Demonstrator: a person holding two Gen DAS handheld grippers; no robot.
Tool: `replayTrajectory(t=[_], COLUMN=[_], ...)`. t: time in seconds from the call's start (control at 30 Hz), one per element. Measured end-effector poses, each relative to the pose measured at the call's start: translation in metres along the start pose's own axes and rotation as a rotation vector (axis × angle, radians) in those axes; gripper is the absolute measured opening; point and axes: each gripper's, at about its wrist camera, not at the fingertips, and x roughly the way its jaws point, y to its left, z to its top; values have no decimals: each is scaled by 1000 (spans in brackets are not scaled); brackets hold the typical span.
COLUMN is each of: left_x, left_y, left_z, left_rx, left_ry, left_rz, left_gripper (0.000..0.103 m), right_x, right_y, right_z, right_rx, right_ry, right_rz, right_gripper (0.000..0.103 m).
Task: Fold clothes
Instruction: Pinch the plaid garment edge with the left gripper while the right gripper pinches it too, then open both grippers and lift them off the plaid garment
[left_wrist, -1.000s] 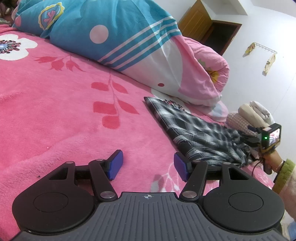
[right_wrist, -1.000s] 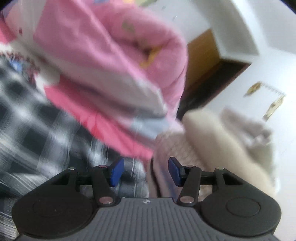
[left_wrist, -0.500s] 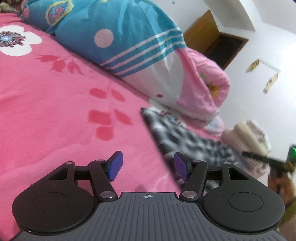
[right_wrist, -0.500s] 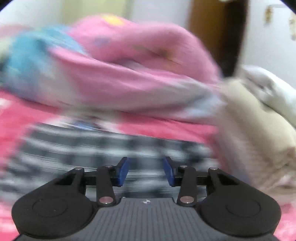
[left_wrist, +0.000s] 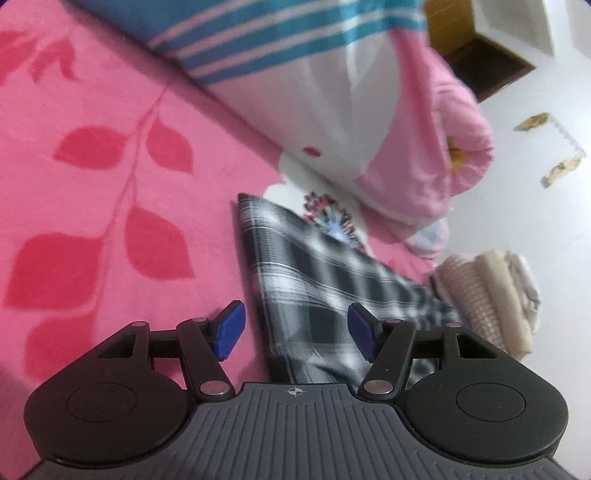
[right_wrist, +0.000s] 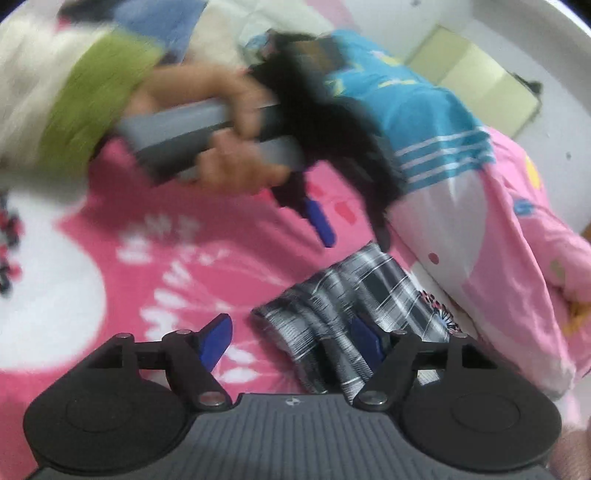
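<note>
My left claw (left_wrist: 293, 328) hangs spread wide, blue pads well apart, gripping nothing, low over the near end of the black-and-white plaid garment (left_wrist: 314, 273). That cloth lies flat on the pink blanket (left_wrist: 110, 184), one straight edge running away from me toward the rolled quilt (left_wrist: 369, 110) in blue stripes, white and pink. Past the plaid's far side sits a stack of folded cream clothes (left_wrist: 491, 295), just beside it.

My right claw (right_wrist: 291, 341) is released too, fingers parted, empty. One pad sits over the plaid garment (right_wrist: 354, 306), the other over bare pink blanket (right_wrist: 184, 258). From here the garment looks bunched in ridges, lying close against the quilt (right_wrist: 480, 221). Farther out, blurred, my hand (right_wrist: 229, 158) with its green cuff grips the left claw (right_wrist: 347, 225) above the blanket.
</note>
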Motion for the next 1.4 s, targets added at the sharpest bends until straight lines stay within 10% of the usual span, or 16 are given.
replayTrajectory(t=[0.4,0.57,0.7,0.77,1.1,1.4], left_x=[49,54,57,53,-4,-132], left_y=[-3,-4,-5,-10,2,30], left_z=[22,21,18,18,33,71], left_rx=[17,31,29,38,15,99], left_ry=[32,40,23,9,-52,-151], left_rz=[11,34,46,56,78,344], left_gripper=[47,21,7,5,4,4], right_x=[27,39,54,54,33,16], right_y=[10,-1,2,6,11,61], right_z=[-5,-5,-9,-7,39,129], right_rx=[-94,-66,-102,-131,-43,115], right_ry=[0,50,101,89,46,-187], right_rz=[-112,-174,-239,-272,-198,-6], right_gripper=[74,69,8,8,8,8])
